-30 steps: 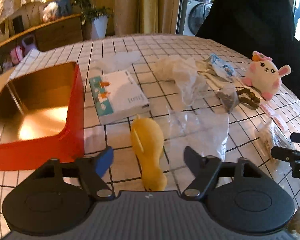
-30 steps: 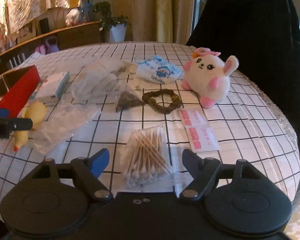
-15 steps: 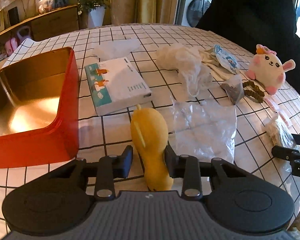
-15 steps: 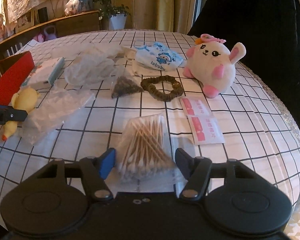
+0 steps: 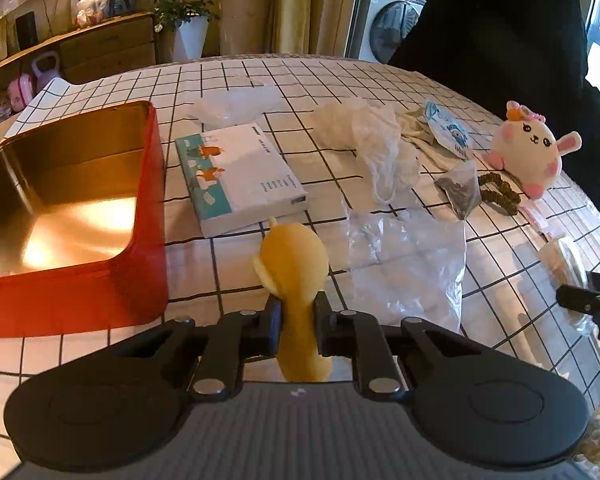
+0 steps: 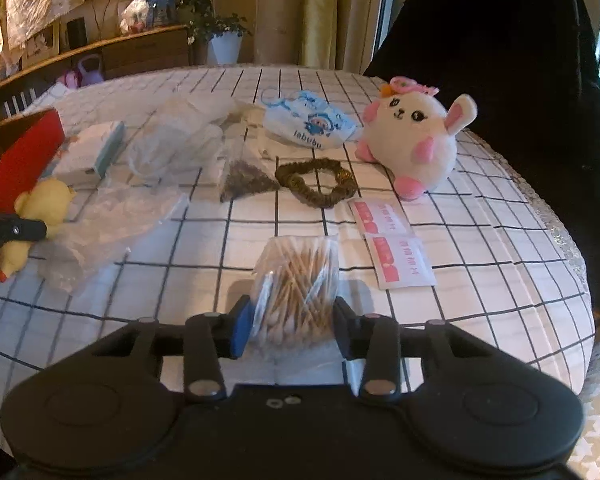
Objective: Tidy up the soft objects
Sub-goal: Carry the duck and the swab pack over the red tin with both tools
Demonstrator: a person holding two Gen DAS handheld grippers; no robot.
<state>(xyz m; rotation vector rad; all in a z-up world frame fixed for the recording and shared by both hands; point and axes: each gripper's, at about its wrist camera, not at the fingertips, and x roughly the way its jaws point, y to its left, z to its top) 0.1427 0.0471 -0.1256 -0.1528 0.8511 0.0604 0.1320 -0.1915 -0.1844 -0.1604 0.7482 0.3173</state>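
We are in a home: a washing machine [image 5: 392, 26] stands behind yellow curtains [image 5: 288, 4], a potted plant [image 6: 220, 36] sits by a wooden sideboard [image 5: 108, 50], and a checked cloth [image 6: 480, 240] covers the table.

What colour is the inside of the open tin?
Shiny gold inside the tin, red outside; the left wrist view shows it best.

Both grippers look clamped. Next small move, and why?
Probably lift the left gripper straight up: its jaws have just closed on the yellow duck toy, and the open red tin sits beside it. The right gripper, closing, pinches the cotton swab bag.
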